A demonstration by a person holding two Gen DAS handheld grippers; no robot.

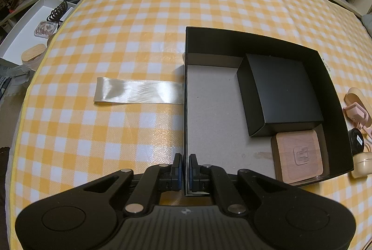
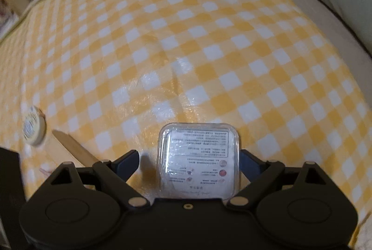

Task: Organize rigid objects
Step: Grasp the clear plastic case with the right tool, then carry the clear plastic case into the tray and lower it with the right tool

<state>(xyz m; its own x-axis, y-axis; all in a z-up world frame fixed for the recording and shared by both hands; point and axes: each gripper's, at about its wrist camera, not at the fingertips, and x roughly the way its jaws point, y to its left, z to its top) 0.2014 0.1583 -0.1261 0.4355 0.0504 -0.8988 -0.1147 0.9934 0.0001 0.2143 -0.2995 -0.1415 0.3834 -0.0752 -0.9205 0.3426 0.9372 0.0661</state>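
Note:
A large open black box (image 1: 255, 40) rests on the yellow checked cloth. My left gripper (image 1: 185, 166) is shut on its left wall near the front corner, one finger inside and one outside. Inside the box lie a smaller black box (image 1: 283, 91) and a square wooden piece (image 1: 298, 155). In the right wrist view, a clear plastic case (image 2: 197, 157) with a printed label lies on the cloth between the fingers of my right gripper (image 2: 188, 162). That gripper is open, with a visible gap on the case's left side.
A cream satin ribbon (image 1: 137, 92) lies flat left of the box. Pink items (image 1: 358, 105) and a black jar (image 1: 355, 141) sit right of it. A white tray (image 1: 28, 24) is off the left edge. A round yellow tin (image 2: 32, 125) and wooden stick (image 2: 74, 148) lie left of the case.

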